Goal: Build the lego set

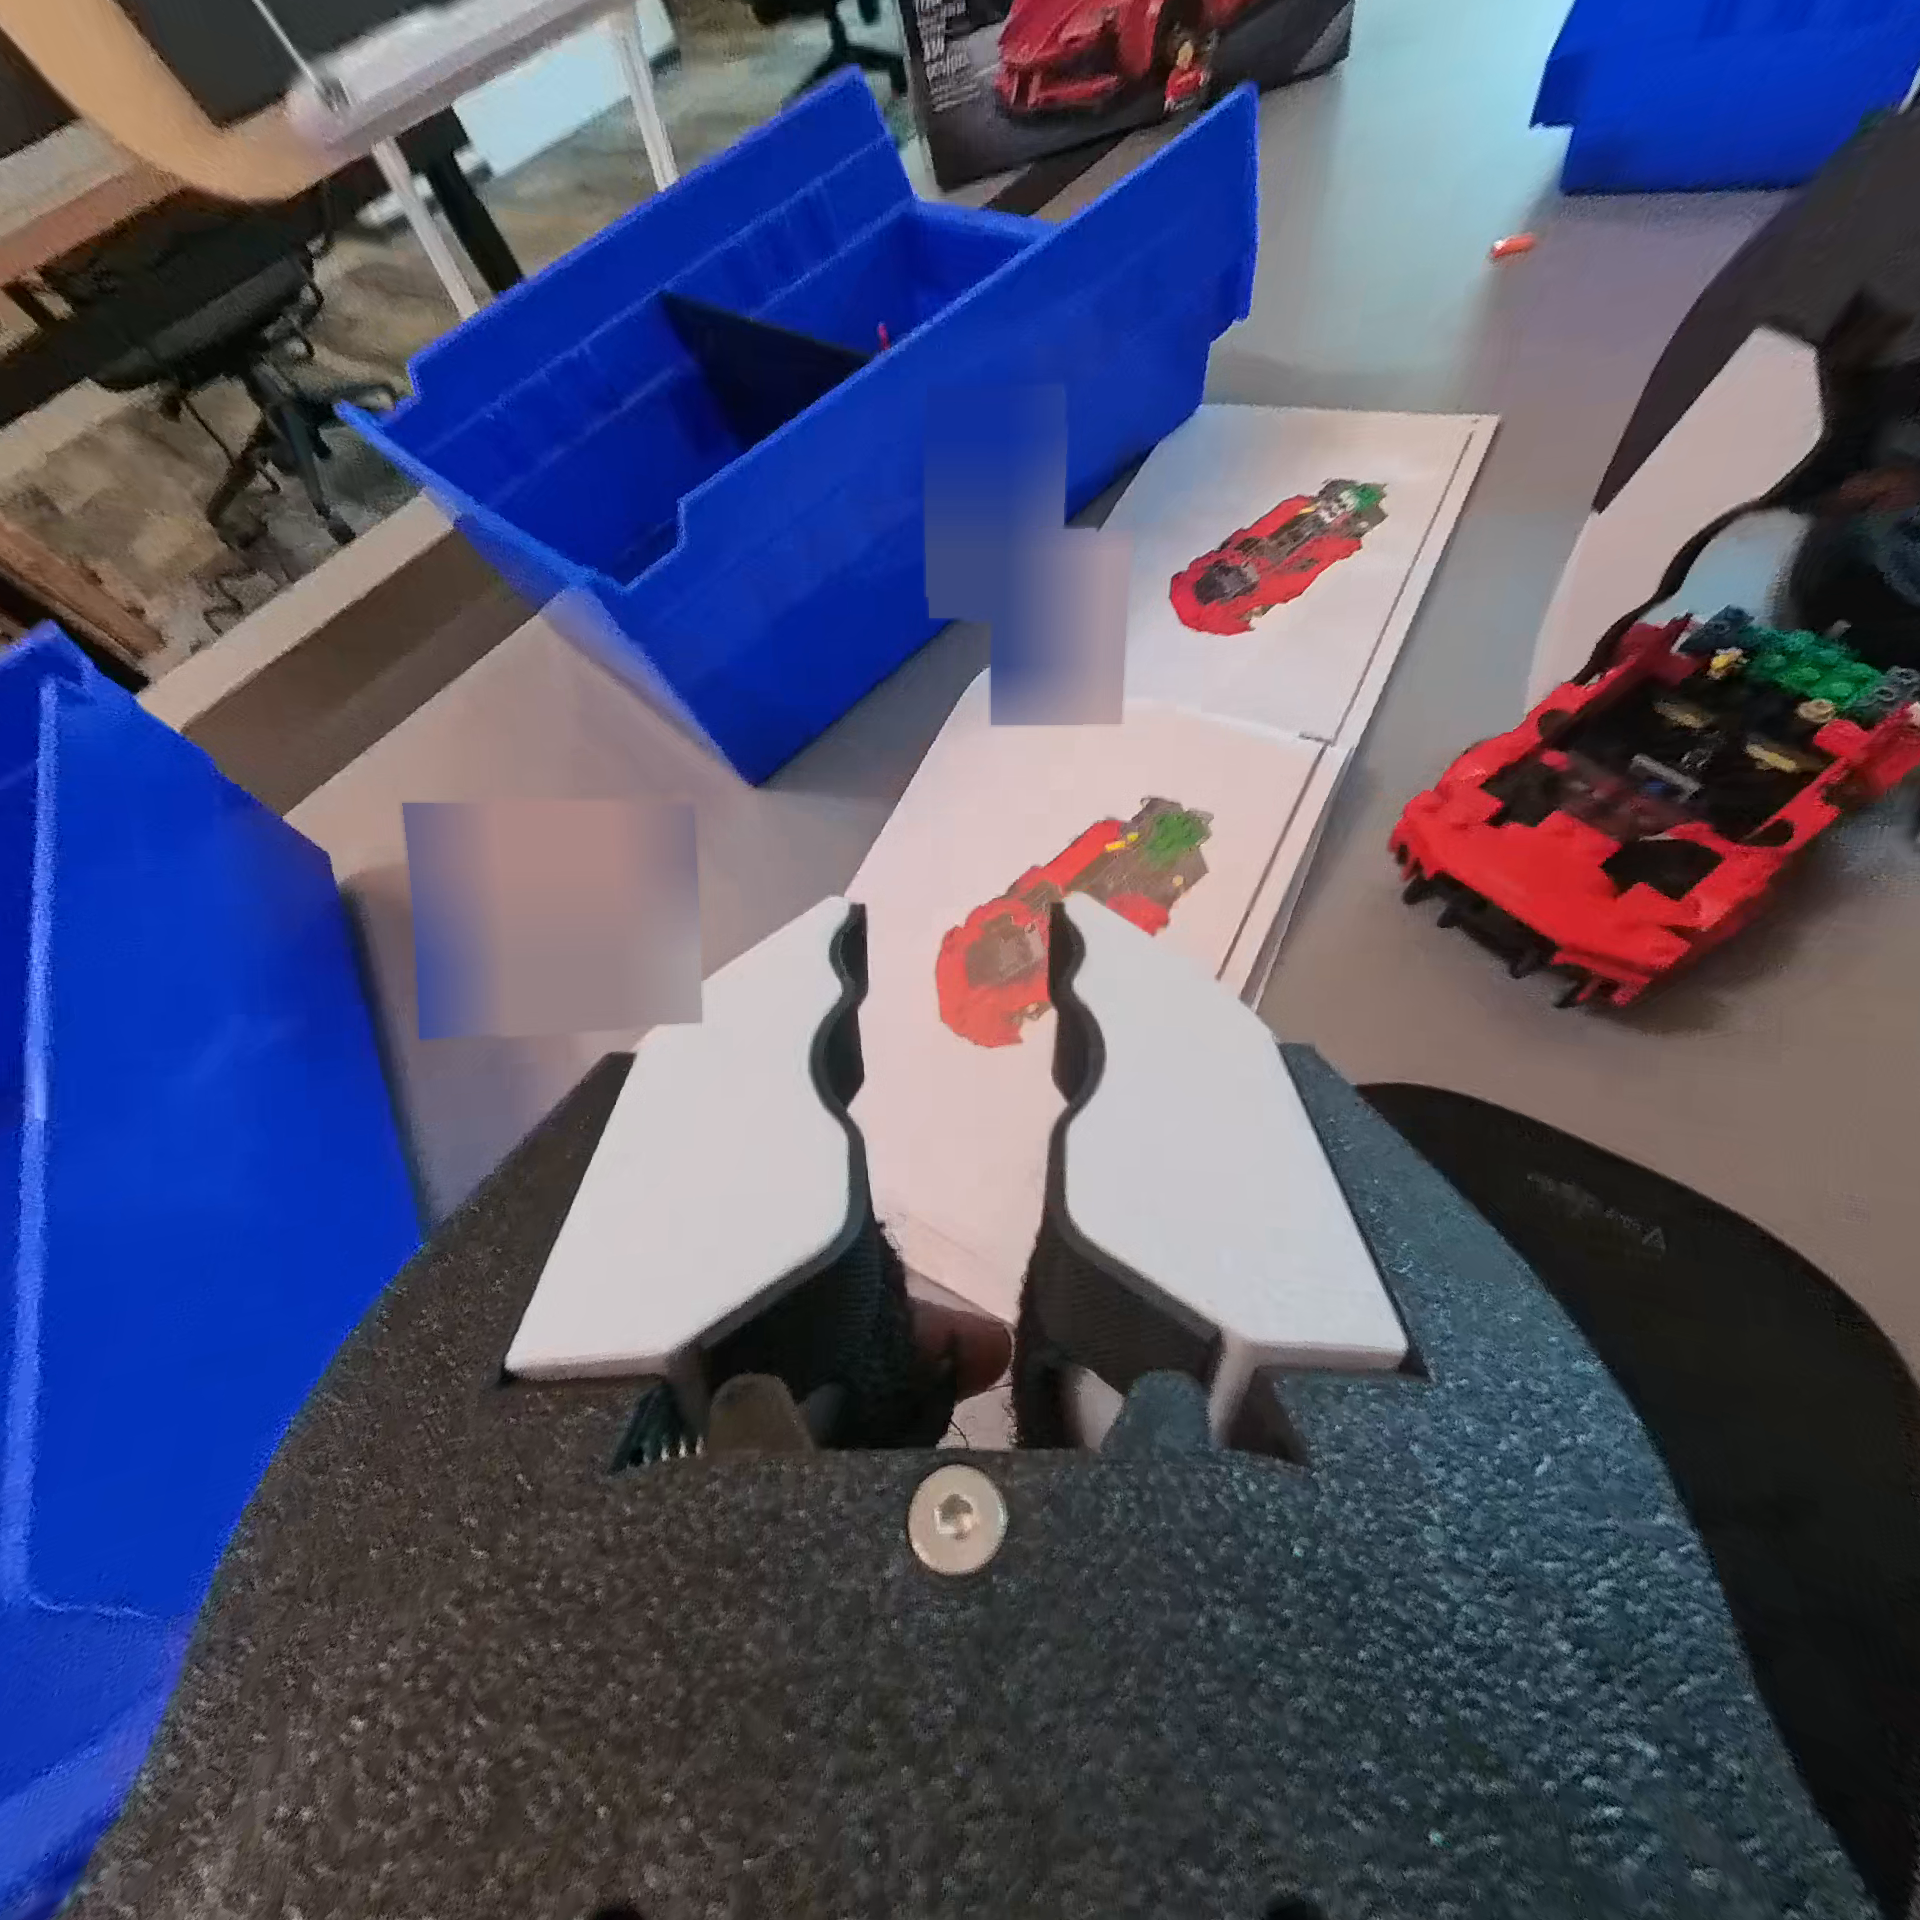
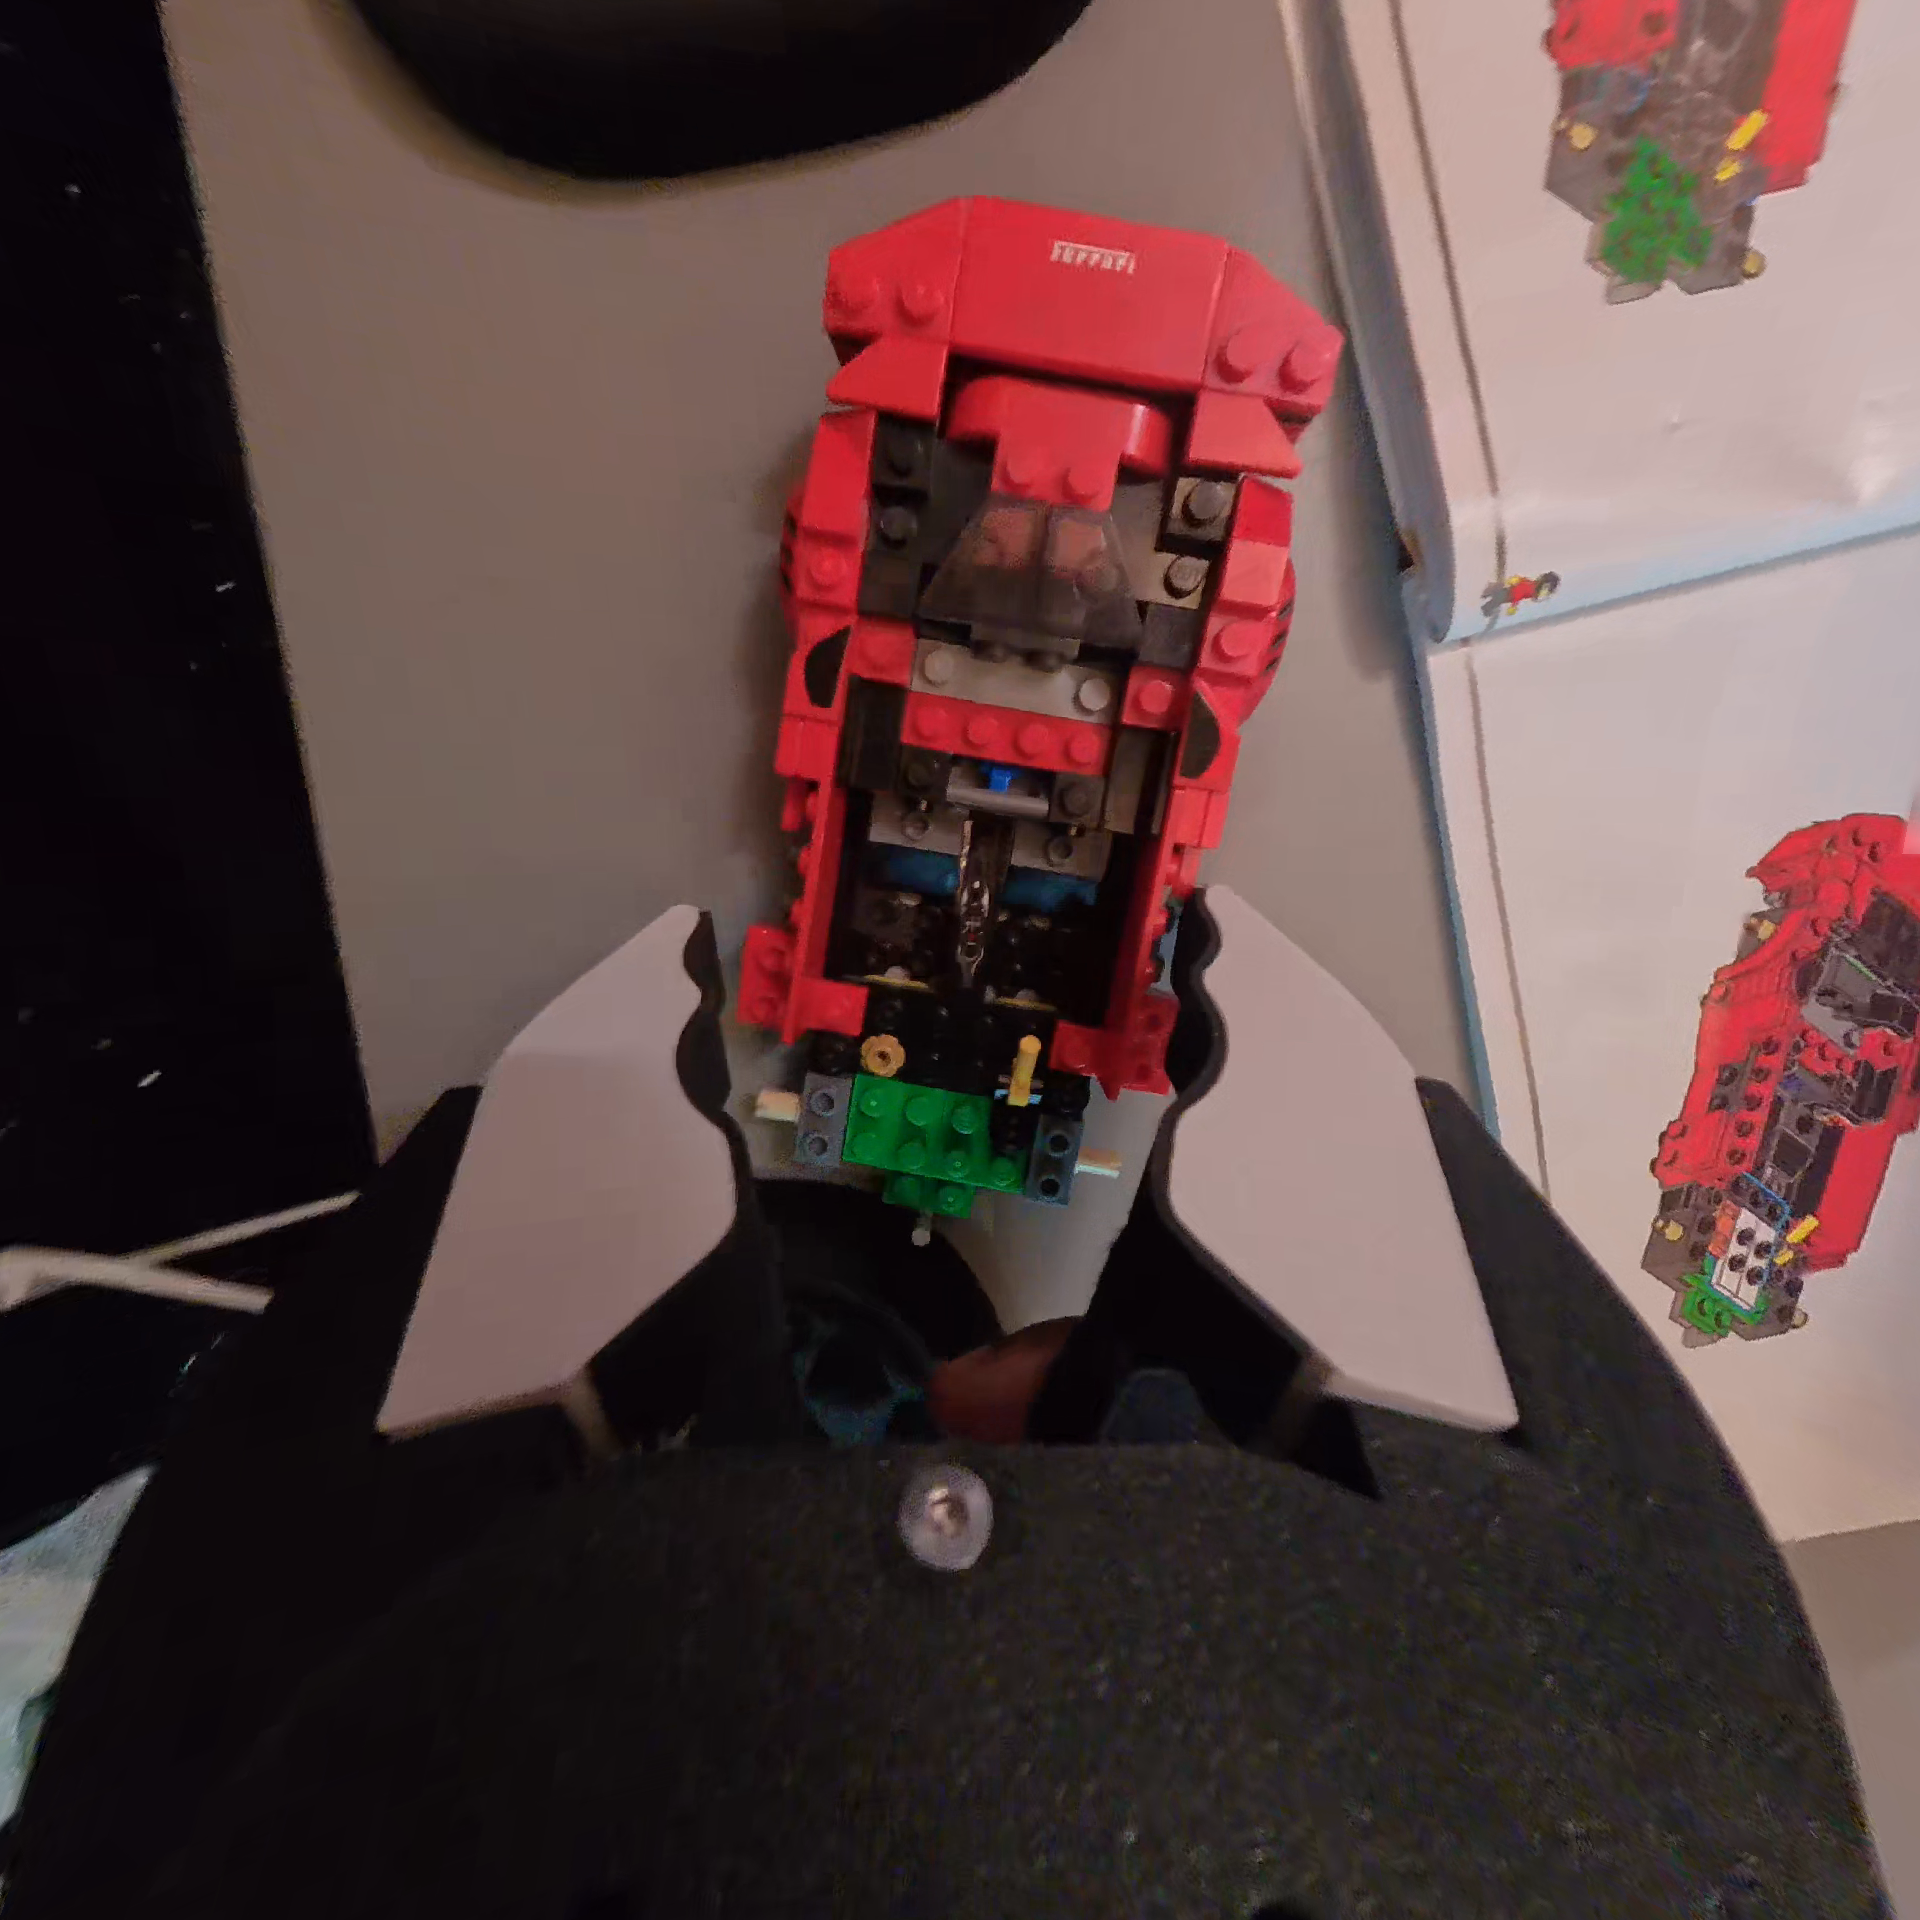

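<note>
The partly built red lego car (image 2: 1029, 644) lies flat on the grey table, with its green and black rear end toward my right gripper (image 2: 951, 925). That gripper is open, and its white fingers (image 2: 582, 1164) straddle the car's rear; I cannot tell whether they touch it. In the left wrist view the car (image 1: 1652, 821) is at the right, with the dark right gripper (image 1: 1766, 343) above its rear. My left gripper (image 1: 954, 920) is open by a narrow gap and empty, hovering over the open instruction booklet (image 1: 987, 790).
A blue bin (image 1: 831, 582) stands behind the booklet, another (image 1: 156, 1143) at the near left, and a third (image 1: 1714, 94) at the far right. The set's box (image 1: 1091, 94) stands at the back. A small orange piece (image 1: 1512, 247) lies on the table. A black mat (image 1: 1662, 1299) lies nearby. My hands' fingertips stand some 20 centimeters from each other. The small orange piece (image 1: 1512, 247) lies some 30 centimeters from my right tips, 45 centimeters from my left tips.
</note>
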`<action>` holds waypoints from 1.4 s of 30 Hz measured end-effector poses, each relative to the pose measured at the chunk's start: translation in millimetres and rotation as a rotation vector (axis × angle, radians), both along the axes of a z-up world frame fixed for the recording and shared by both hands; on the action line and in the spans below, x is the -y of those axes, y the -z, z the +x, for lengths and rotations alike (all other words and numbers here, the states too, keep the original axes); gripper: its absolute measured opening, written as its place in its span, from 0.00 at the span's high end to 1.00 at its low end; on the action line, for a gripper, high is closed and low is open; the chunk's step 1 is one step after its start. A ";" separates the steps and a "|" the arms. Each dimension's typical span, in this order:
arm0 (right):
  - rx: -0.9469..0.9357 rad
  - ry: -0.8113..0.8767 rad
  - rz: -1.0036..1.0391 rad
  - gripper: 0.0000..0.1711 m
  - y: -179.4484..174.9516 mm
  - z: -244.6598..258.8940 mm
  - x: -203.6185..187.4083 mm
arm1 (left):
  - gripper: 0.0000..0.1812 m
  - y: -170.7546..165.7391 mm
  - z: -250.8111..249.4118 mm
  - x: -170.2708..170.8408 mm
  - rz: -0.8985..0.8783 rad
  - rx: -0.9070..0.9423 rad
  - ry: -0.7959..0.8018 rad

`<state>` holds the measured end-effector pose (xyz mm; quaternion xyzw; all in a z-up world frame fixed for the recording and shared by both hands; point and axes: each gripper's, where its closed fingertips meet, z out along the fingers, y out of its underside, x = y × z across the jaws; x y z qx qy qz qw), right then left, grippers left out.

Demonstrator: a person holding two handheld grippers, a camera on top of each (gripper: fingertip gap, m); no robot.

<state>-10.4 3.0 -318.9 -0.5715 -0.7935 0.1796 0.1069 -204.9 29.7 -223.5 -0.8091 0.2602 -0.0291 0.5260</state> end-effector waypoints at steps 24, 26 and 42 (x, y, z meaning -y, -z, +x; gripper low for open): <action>0.083 0.141 0.303 0.95 -53.6 -52.5 -221.3 | 0.81 85.9 -13.9 -13.1 -0.386 -0.163 0.048; 0.036 0.165 0.353 0.91 -62.7 -46.6 -223.3 | 0.81 85.7 -12.9 -16.7 -0.378 -0.185 0.098; -0.270 0.423 0.249 0.94 -27.9 11.4 -169.1 | 0.89 27.6 86.4 -69.1 -0.127 -0.065 0.269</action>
